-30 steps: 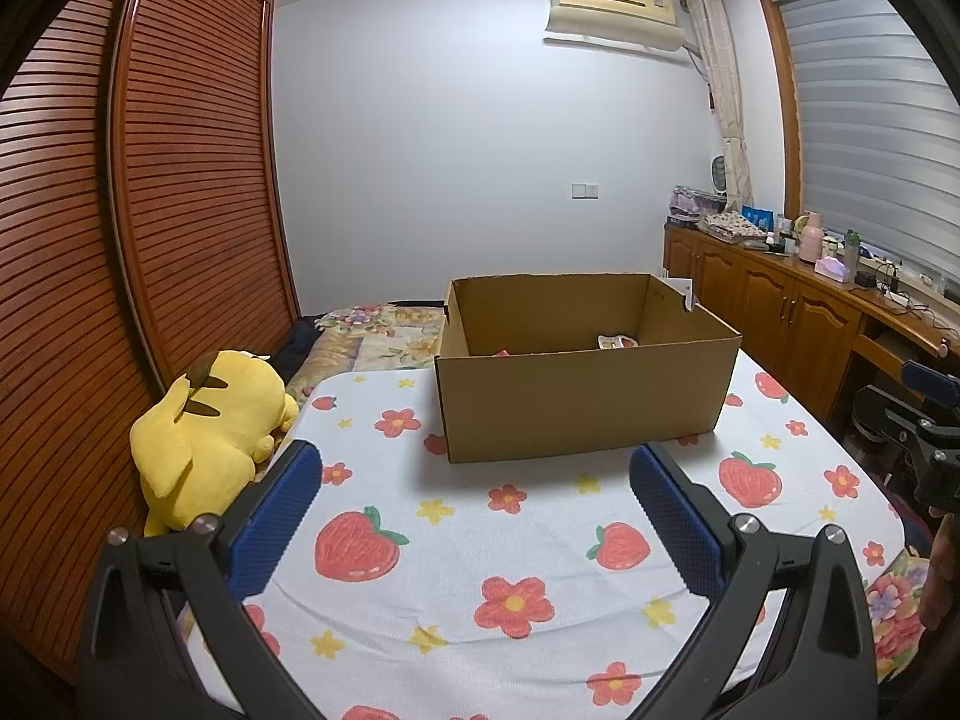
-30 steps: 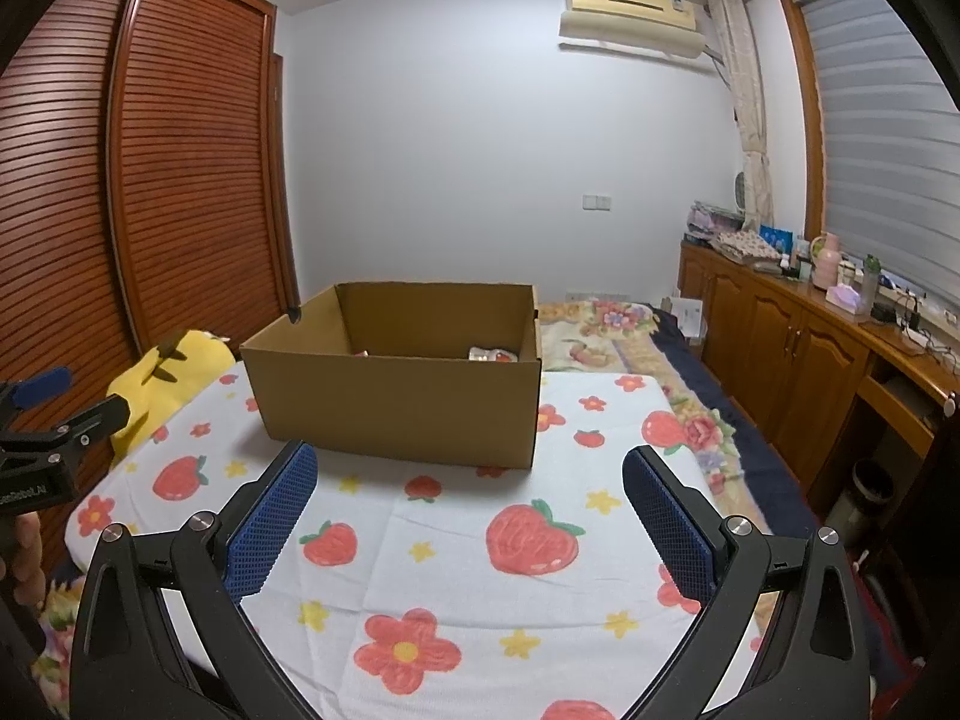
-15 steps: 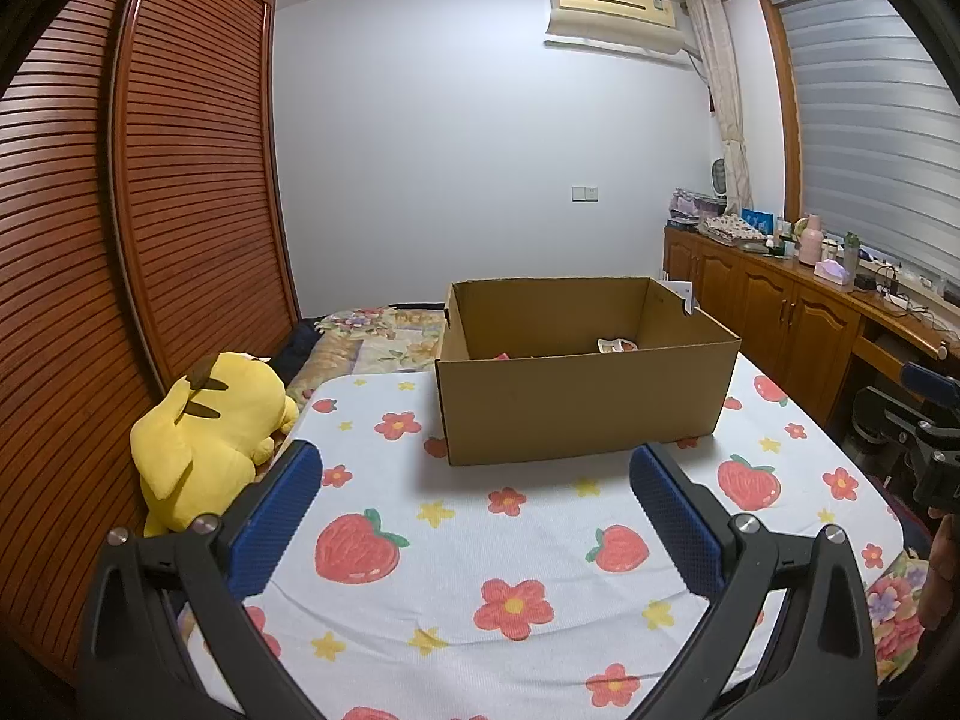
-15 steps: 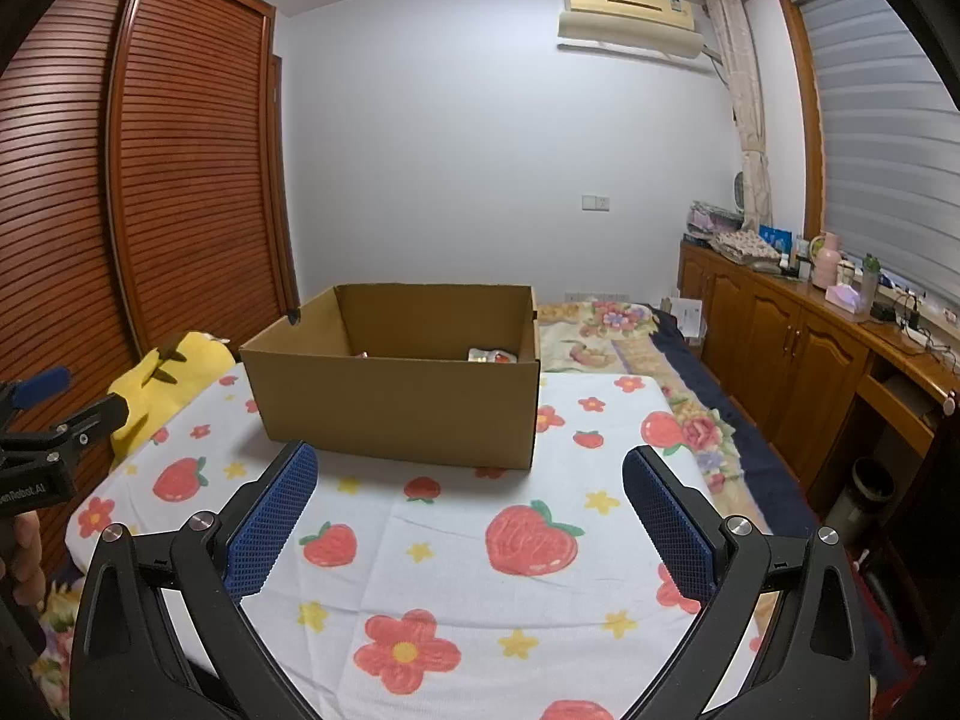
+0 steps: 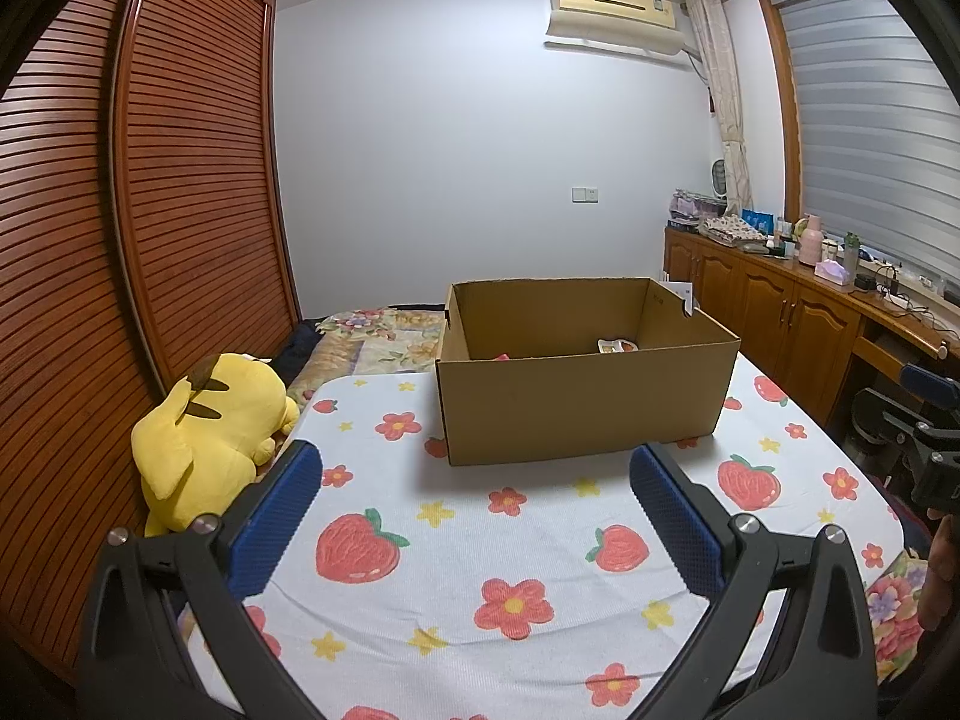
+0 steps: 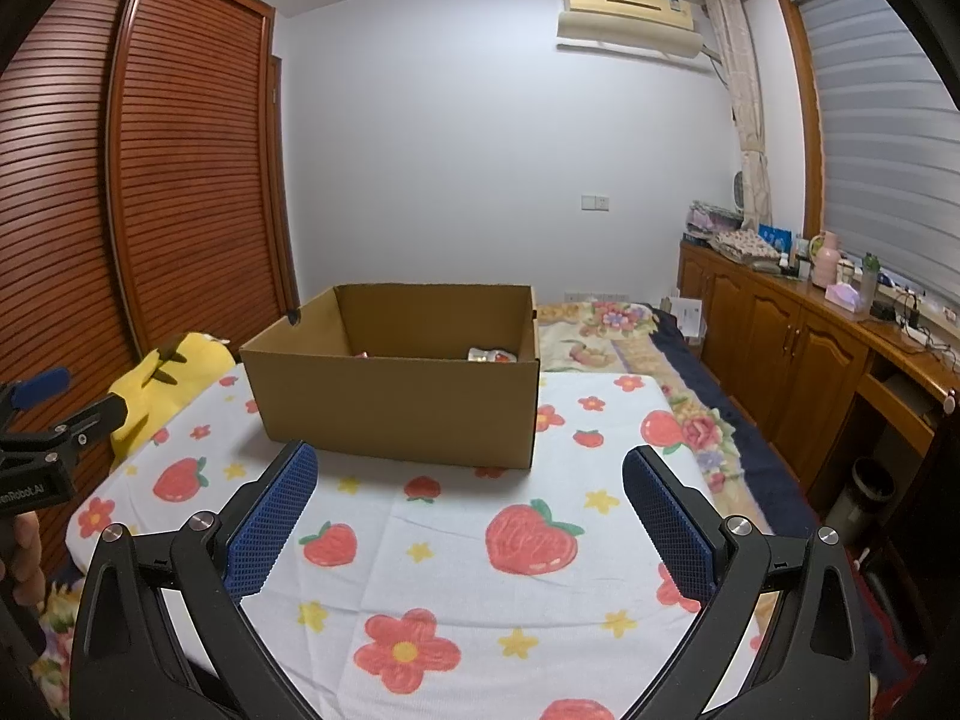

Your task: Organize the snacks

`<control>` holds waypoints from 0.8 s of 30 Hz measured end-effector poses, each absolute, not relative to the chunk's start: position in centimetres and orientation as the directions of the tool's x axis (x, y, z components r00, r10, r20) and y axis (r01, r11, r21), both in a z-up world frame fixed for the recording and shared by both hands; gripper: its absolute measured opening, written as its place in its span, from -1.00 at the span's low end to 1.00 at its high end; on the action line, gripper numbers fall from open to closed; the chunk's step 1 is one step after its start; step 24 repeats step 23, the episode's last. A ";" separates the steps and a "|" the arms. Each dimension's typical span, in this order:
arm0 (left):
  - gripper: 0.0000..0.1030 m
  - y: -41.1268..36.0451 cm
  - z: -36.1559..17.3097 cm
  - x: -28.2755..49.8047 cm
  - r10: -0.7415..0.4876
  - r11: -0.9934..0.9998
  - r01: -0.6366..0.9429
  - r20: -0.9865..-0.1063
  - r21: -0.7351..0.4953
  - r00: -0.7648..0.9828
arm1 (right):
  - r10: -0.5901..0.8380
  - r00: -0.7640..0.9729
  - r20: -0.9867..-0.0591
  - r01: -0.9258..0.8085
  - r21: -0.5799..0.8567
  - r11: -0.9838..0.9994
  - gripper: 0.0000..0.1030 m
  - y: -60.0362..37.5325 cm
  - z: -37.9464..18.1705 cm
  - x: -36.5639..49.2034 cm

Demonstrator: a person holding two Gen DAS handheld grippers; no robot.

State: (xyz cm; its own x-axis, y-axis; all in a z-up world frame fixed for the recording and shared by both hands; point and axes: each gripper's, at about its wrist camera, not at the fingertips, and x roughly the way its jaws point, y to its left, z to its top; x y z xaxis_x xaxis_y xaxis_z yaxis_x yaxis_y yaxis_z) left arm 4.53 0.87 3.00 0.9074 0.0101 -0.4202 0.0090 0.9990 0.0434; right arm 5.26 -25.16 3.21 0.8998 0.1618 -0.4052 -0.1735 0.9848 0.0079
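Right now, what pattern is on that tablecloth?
White tablecloth with red strawberries, red flowers and yellow stars, clearest in the right wrist view.

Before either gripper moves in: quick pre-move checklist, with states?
1. Left gripper open, nothing held: ok.
2. Right gripper open, nothing held: ok.
3. Cardboard box upright, top open: ok.
4. Cloth between grippers and box free of obstacles: ok.
5. Snack packet in box visible; how many snacks are inside: cannot tell.
6. Snacks outside box to collect: none seen, not ok.

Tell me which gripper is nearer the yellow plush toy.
Left. The left gripper hangs open just right of the yellow plush toy; the right gripper is farther right.
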 end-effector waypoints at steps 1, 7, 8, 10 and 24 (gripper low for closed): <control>1.00 0.9 3.0 4.5 0.010 0.999 0.010 -0.421 0.043 0.907 | 0.162 0.900 -0.406 -0.174 0.008 0.985 1.00 -25.1 3.2 5.2; 1.00 0.8 3.0 4.4 0.010 0.999 0.010 -0.418 0.046 0.909 | 0.162 0.900 -0.404 -0.174 0.009 0.985 1.00 -25.2 3.2 5.3; 1.00 0.8 3.0 4.4 0.011 0.999 0.010 -0.418 0.047 0.909 | 0.162 0.900 -0.405 -0.174 0.009 0.985 1.00 -25.2 3.2 5.3; 1.00 0.7 2.9 4.4 0.012 0.999 0.009 -0.417 0.048 0.909 | 0.163 0.899 -0.406 -0.175 0.010 0.985 1.00 -25.2 3.2 5.3; 1.00 0.7 2.9 4.3 0.012 0.999 0.009 -0.417 0.049 0.909 | 0.162 0.899 -0.406 -0.173 0.010 0.985 1.00 -25.2 3.2 5.3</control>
